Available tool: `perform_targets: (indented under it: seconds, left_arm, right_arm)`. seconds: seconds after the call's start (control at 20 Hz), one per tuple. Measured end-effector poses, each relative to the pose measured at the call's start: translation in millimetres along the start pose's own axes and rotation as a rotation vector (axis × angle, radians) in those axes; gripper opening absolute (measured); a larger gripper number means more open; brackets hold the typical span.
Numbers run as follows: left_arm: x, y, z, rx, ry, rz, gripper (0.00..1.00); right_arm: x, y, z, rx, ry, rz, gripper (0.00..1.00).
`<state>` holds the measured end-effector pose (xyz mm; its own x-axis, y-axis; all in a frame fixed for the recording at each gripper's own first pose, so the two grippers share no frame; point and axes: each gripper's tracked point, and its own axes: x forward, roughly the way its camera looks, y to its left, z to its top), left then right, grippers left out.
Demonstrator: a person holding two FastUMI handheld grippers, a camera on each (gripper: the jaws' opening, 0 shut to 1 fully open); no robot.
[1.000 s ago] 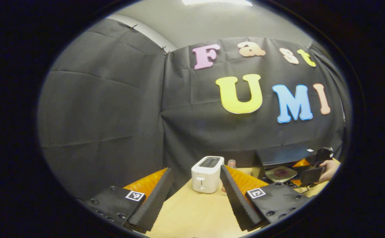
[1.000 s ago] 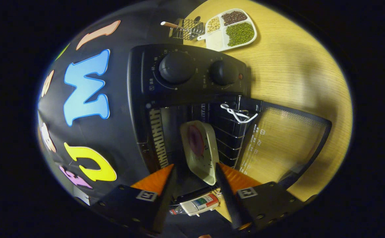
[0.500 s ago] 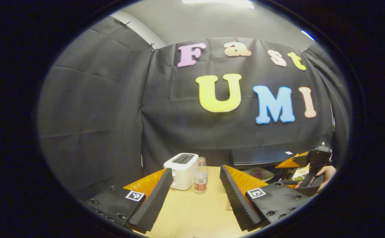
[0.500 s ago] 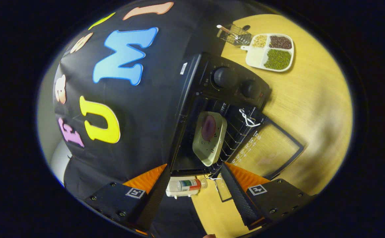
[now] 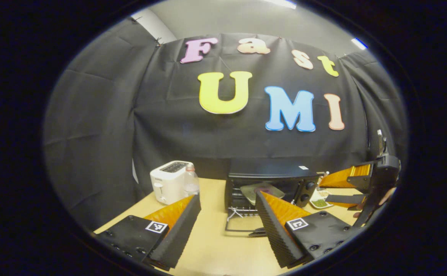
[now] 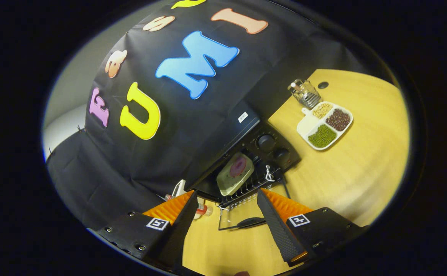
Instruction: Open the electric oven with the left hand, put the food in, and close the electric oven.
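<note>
The black electric oven (image 5: 271, 178) stands on the wooden table with its door (image 5: 242, 227) folded down flat. A pale plate with a dark red piece of food (image 5: 262, 190) rests on the rack inside. My left gripper (image 5: 227, 226) is open and holds nothing, a short way in front of the door. In the right gripper view the oven (image 6: 263, 143), the plate (image 6: 234, 174) and the lowered door (image 6: 246, 221) lie ahead. My right gripper (image 6: 225, 226) is open and holds nothing, drawn back from the oven. It also appears at the far right of the left gripper view (image 5: 355, 188), held by a hand.
A white toaster (image 5: 168, 182) and a small bottle (image 5: 191, 184) stand left of the oven. Right of it sit a white divided dish of beans (image 6: 325, 124) and a wire holder (image 6: 304, 94). Bare tabletop (image 6: 346, 180) spreads in front.
My right gripper has let go of the plate, left it on the rack, and drawn back and away. My left gripper has swung right, from facing the toaster to facing the open oven.
</note>
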<state>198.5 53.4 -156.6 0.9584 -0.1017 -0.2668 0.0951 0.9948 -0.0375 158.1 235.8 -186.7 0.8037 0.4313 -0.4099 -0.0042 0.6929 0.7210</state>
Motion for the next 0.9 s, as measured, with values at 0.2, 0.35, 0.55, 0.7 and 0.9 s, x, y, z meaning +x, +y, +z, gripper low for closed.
perform_targets:
  seconds: [0.2,0.35,0.55,0.7,0.9]
  left_arm:
    - [10.0,-31.0,-30.6,-0.012,0.070,-0.052,1.00]
    - [17.3,-52.5,-55.4,-0.005,0.123,-0.087,0.94]
    - [31.7,-78.5,-85.2,0.009,0.186,-0.135,1.00]
    - [43.8,-90.9,-109.7,0.016,0.236,-0.156,0.98]
    - [62.6,-101.4,-155.0,0.027,0.332,-0.172,1.00]
  right_arm:
    - [-36.9,-10.6,26.6,-0.167,-0.075,-0.027,0.97]
    - [-61.0,-14.6,42.3,-0.298,-0.124,-0.047,0.97]
    - [-92.6,-24.8,68.0,-0.484,-0.216,-0.118,0.97]
    - [-112.6,-23.4,85.1,-0.564,-0.289,-0.164,0.98]
    - [-136.9,-18.9,98.5,-0.661,-0.354,-0.199,0.98]
